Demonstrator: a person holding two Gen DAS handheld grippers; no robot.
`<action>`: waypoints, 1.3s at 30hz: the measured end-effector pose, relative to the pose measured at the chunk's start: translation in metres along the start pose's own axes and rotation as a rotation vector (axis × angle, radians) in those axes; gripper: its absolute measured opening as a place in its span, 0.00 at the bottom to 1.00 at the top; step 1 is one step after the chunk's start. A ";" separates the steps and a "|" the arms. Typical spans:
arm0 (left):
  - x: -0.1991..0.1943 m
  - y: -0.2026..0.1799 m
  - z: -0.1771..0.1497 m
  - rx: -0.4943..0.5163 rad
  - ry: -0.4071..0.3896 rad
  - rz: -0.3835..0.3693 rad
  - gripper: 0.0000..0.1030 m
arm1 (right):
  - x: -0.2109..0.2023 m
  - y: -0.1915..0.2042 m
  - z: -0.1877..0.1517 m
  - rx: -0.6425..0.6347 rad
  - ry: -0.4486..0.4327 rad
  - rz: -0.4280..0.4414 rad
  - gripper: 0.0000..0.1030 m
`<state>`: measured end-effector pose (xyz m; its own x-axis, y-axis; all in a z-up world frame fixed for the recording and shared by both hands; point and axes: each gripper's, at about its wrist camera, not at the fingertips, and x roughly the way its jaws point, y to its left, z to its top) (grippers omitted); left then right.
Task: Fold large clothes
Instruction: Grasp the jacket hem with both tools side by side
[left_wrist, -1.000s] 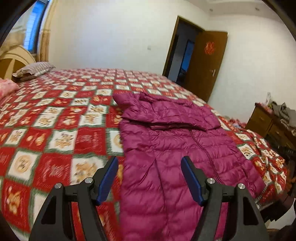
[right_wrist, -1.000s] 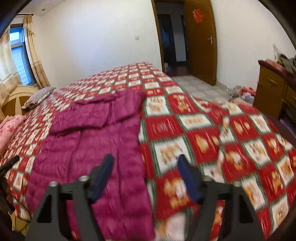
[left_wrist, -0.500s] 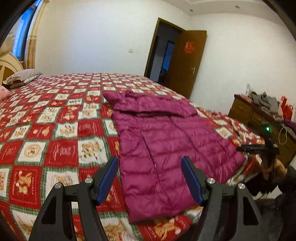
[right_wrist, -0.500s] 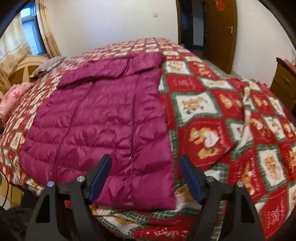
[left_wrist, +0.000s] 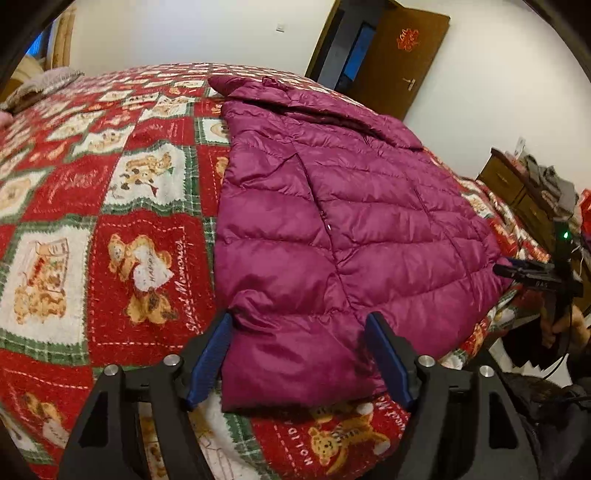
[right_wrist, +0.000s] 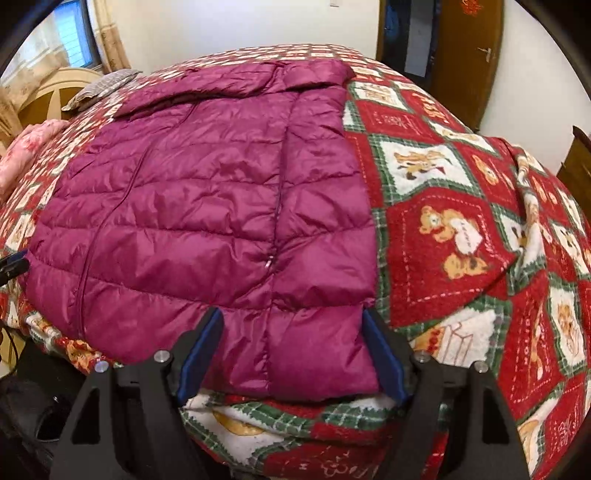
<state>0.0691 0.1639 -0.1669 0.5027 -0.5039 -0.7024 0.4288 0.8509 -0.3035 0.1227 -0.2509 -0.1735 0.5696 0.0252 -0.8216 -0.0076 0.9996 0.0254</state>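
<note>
A magenta quilted down jacket (left_wrist: 343, 206) lies flat on the bed, hem toward me, hood at the far end. In the left wrist view my left gripper (left_wrist: 299, 319) hangs over the hem's left corner. Its jaws are opening and that corner lies between them, with the blue pads (left_wrist: 208, 354) not pressing it. In the right wrist view the jacket (right_wrist: 192, 206) fills the middle. My right gripper (right_wrist: 292, 314) stands open astride the hem's right corner. Part of the right gripper (left_wrist: 532, 275) also shows at the far right of the left wrist view.
The bed carries a red, white and green teddy-bear quilt (left_wrist: 110, 206) (right_wrist: 461, 229). Pillows (right_wrist: 99, 88) lie by the headboard. A wooden dresser (left_wrist: 517, 188) with clutter stands to the right, and a brown door (left_wrist: 402, 55) is open at the back. The bed's near edge drops just below the hem.
Both grippers have sunk and tipped down toward the jacket's hem. The jacket now fills far more of each view, with a hem corner between each pair of jaws.
</note>
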 end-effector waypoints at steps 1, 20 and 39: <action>0.001 0.001 0.001 -0.004 -0.002 0.000 0.74 | 0.001 0.001 0.000 -0.009 0.000 -0.008 0.77; -0.004 0.002 0.005 -0.035 0.021 0.021 0.73 | 0.010 -0.008 -0.003 0.021 0.038 0.141 0.35; 0.004 0.001 0.003 -0.100 0.038 0.006 0.48 | 0.010 -0.004 -0.005 0.026 0.034 0.130 0.18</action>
<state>0.0740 0.1626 -0.1684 0.4748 -0.4948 -0.7278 0.3478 0.8652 -0.3612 0.1244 -0.2545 -0.1844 0.5371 0.1548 -0.8292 -0.0581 0.9875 0.1467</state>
